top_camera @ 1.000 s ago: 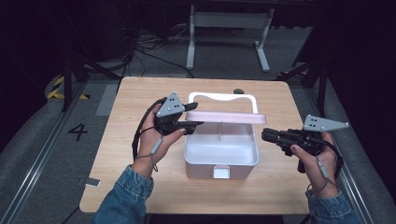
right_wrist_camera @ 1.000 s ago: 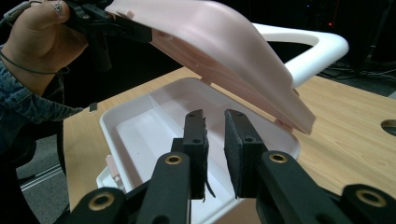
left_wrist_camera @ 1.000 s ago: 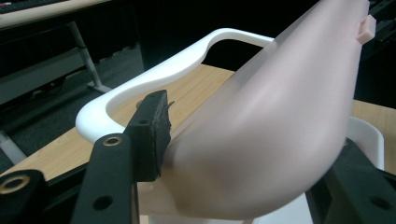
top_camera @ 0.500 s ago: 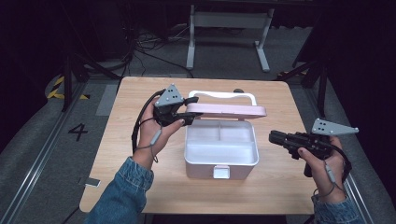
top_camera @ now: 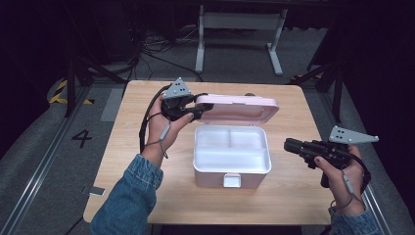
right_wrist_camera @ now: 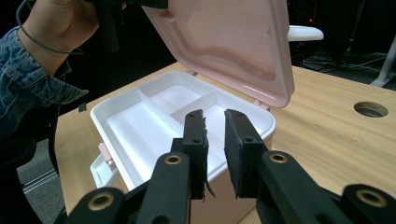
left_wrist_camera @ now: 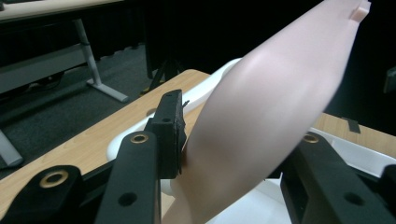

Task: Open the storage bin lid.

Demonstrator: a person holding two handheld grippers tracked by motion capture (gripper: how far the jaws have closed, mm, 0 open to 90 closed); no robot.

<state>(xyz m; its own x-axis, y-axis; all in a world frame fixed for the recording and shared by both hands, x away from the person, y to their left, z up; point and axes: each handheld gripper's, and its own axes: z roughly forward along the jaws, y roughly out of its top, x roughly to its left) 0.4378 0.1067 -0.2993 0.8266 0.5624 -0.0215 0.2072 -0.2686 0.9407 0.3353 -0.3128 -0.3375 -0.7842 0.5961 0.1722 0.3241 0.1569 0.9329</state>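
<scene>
A white box (top_camera: 210, 178) with divided compartments stands open in the middle of the table. Its pink lid (top_camera: 244, 105) is tilted up on the rear hinges. My left gripper (top_camera: 208, 105) grips the lid's left end. Its jaws have just been closing, and in the left gripper view the lid (left_wrist_camera: 280, 93) sits between them with the left pad (left_wrist_camera: 172, 135) against it. My right gripper (top_camera: 288, 145) hovers right of the box and points at it. Its pads (right_wrist_camera: 196, 135) stand a narrow gap apart with nothing between them, in front of the box rim (right_wrist_camera: 116, 105) and lid (right_wrist_camera: 229, 42).
A white latch (top_camera: 232, 180) hangs at the box's front wall. The wooden table (top_camera: 293, 196) has a round hole (right_wrist_camera: 371, 108) in its top. A metal stand (top_camera: 240, 24) is on the floor behind the table. A small tag (top_camera: 96, 191) lies at the table's front left corner.
The lid has swung up and back from nearly level, and the left hand has moved away with it, jaws narrowing on its edge. The right gripper has stayed put.
</scene>
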